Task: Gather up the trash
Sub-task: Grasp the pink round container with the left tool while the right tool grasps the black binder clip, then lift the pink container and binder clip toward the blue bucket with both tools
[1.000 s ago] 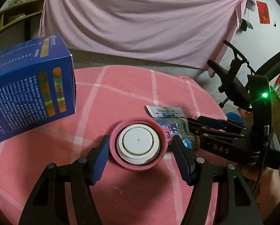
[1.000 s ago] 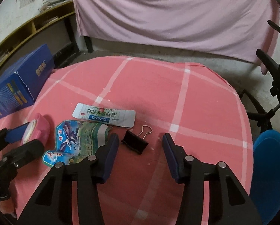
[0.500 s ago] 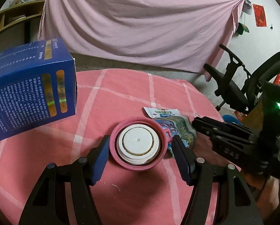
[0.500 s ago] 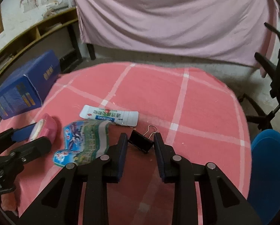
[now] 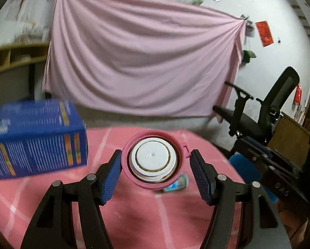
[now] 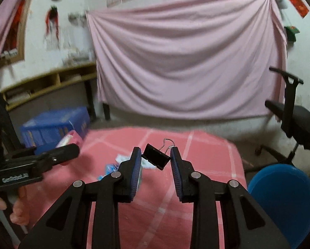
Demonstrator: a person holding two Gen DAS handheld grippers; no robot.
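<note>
Below my grippers the pink table is blurred, its near edge cut off. Blue box sits left of my left gripper, which is approx. half open and clamped on the pink lid, lifted. Wrappers under my right gripper are partly hidden, unreadable. Its jaws just closed, narrow, pinching the black binder clip.

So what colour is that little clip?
Black, with silver wire handles. The binder clip shows best in the right wrist view.
</note>
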